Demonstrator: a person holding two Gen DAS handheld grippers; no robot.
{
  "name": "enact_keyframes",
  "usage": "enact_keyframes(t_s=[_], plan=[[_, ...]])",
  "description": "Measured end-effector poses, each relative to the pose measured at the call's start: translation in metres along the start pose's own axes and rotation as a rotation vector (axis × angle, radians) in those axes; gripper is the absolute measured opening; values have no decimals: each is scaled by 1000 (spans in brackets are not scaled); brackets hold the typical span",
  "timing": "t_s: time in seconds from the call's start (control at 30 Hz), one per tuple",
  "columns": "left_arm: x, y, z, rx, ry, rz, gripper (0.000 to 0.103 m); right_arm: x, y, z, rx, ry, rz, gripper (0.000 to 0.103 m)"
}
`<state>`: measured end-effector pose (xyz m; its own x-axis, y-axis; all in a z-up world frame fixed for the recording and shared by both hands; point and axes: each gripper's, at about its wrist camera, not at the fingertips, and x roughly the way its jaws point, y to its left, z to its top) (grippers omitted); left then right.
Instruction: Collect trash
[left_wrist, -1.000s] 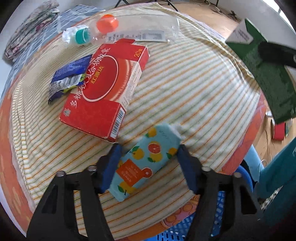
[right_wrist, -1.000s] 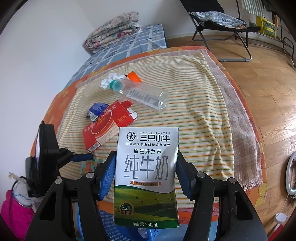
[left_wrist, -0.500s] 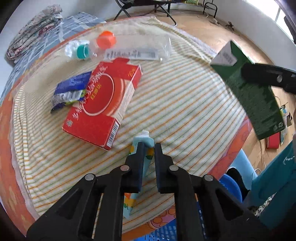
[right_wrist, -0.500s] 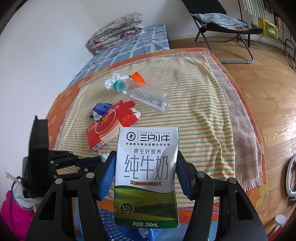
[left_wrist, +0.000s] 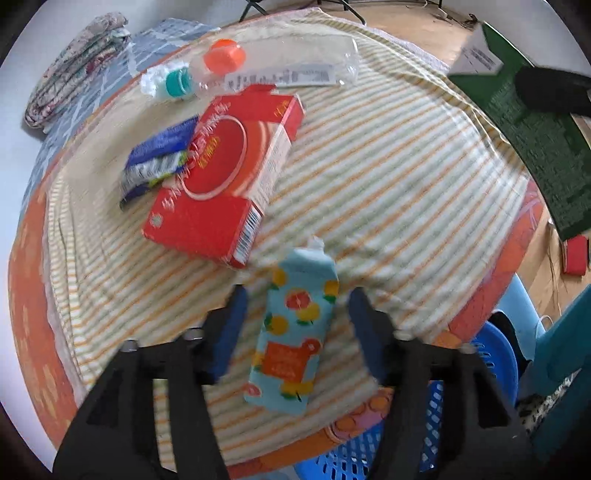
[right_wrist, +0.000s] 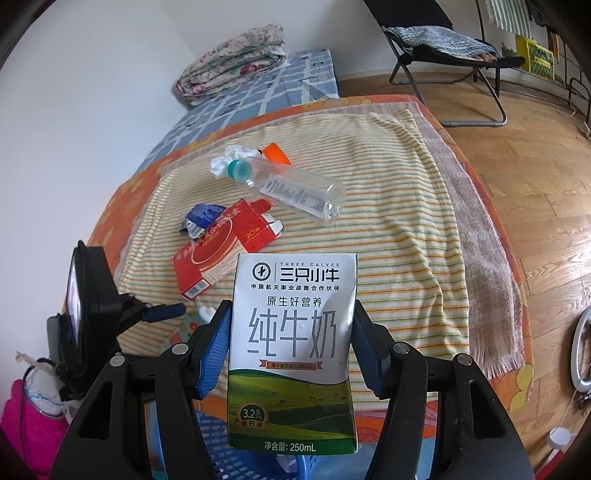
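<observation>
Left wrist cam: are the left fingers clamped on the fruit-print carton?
No. The left gripper is opening: both fingers stand clear of the fruit-print carton, striped blanket showing either side.

L gripper: black angular arms, blue pads on the inner faces, small silver screws at the finger bases, lower part of frame. R gripper: same black build, blue ribbed pads, round silver screws across lower frame. Seen from R cam, L unit carries a black slab w/ screen at left edge.
</observation>
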<state>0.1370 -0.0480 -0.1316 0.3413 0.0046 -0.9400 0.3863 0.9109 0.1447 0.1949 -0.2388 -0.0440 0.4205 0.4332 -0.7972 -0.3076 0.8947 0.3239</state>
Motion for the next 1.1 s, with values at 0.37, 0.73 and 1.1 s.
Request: enact_keyframes(t_s=[0.37,0.73,1.1], plan=[[-5,27,-5,-139,-46,-116,36,0,10,-3,-34,6,5,60],[-54,10,-19,-159,-147,-129,36,-10,19,-17,-58,1,32,60],[-102,-9,-67,-241,-242,-137,36,-19,44,-66,-123,16,91,60]])
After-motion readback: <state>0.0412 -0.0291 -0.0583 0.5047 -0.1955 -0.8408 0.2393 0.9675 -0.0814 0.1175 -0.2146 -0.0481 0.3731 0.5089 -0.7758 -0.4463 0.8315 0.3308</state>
